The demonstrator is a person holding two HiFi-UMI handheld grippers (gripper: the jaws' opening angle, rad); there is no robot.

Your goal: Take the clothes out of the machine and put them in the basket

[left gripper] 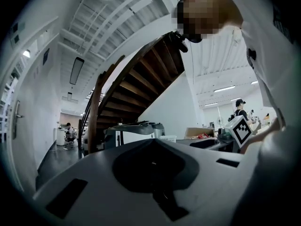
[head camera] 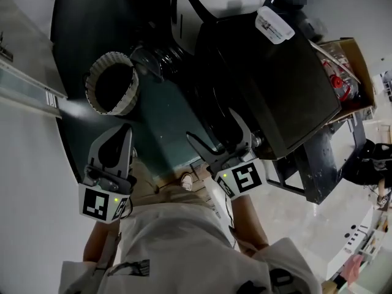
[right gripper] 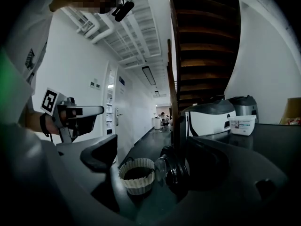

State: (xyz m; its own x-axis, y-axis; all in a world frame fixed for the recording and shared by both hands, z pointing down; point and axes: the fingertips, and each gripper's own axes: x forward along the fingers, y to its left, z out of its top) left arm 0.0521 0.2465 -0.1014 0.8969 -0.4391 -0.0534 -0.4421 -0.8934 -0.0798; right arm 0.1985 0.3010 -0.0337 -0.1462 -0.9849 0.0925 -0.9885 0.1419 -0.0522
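A person is standing on a dark floor (head camera: 165, 115) in a white-walled hall, with a wooden staircase (left gripper: 141, 79) rising overhead. A black machine (head camera: 269, 84) is standing on the floor ahead and to the person's right. Its round glass door (head camera: 156, 57) is hanging open toward a white ribbed basket (head camera: 110, 83), which is sitting on the floor just beside the door. The inside of the basket is showing only as dark, so whether clothes are lying in it cannot be told. The machine's drum is facing away from the head view.

The left gripper (head camera: 122, 132) is pointing toward the basket from well short of it. Its jaws are lying pressed together with nothing between them. The right gripper (head camera: 222, 135) is hovering near the machine's front edge with its jaws spread wide and empty. In the right gripper view, the basket and the open door are showing between them, well beyond the tips.

A white tub (head camera: 274, 24) is resting on top of the machine, and a cardboard box (head camera: 349, 72) is standing behind it.
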